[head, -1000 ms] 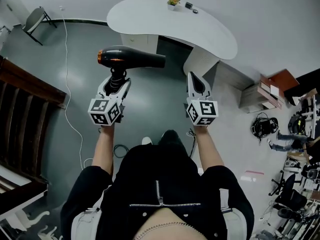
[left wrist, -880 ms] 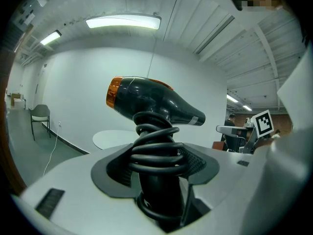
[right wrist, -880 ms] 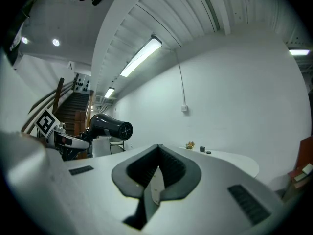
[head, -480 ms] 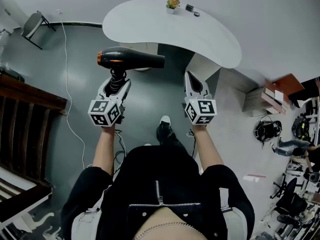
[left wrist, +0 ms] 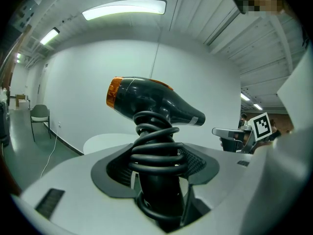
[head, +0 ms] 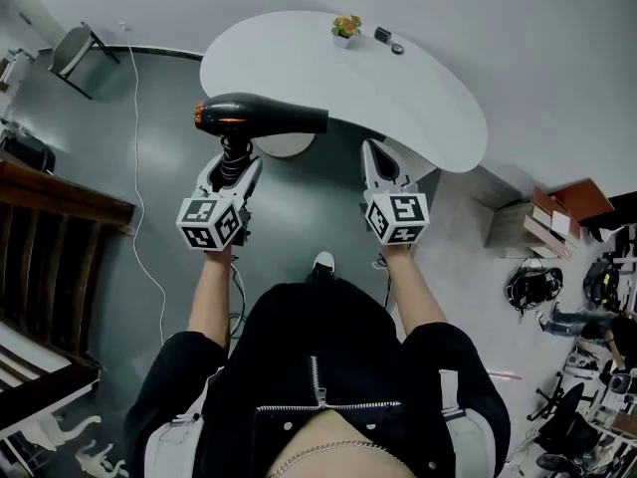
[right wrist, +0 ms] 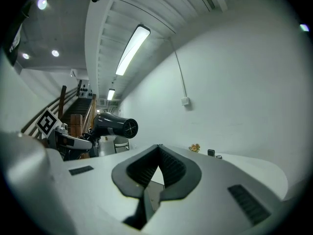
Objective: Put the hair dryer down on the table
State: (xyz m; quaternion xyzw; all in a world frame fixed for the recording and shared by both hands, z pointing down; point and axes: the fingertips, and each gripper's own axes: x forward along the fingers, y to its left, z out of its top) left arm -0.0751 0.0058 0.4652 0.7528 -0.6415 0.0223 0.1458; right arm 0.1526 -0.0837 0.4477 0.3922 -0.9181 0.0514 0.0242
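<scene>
A black hair dryer (head: pixel 261 116) with an orange rear cap is held upright by its handle, nozzle pointing right, in my left gripper (head: pixel 231 163), which is shut on the handle. Its coiled black cord is wound round the handle (left wrist: pixel 155 155). The dryer (right wrist: pixel 113 126) also shows at the left of the right gripper view. My right gripper (head: pixel 379 159) is shut and holds nothing. A white curved table (head: pixel 299 53) lies just ahead; the dryer's nozzle overlaps its near edge in the head view.
On the table's far side stand a small potted plant (head: pixel 345 28) and two small dark items (head: pixel 388 40). A folding chair (head: pixel 75 48) stands far left, a white cable (head: pixel 134 167) runs over the grey floor, dark wooden furniture (head: pixel 50 267) is left, boxes (head: pixel 557 212) right.
The person has stepped forward: the table has come nearer in the head view and now reaches the dryer's nozzle. Both grippers keep the same pose and hold.
</scene>
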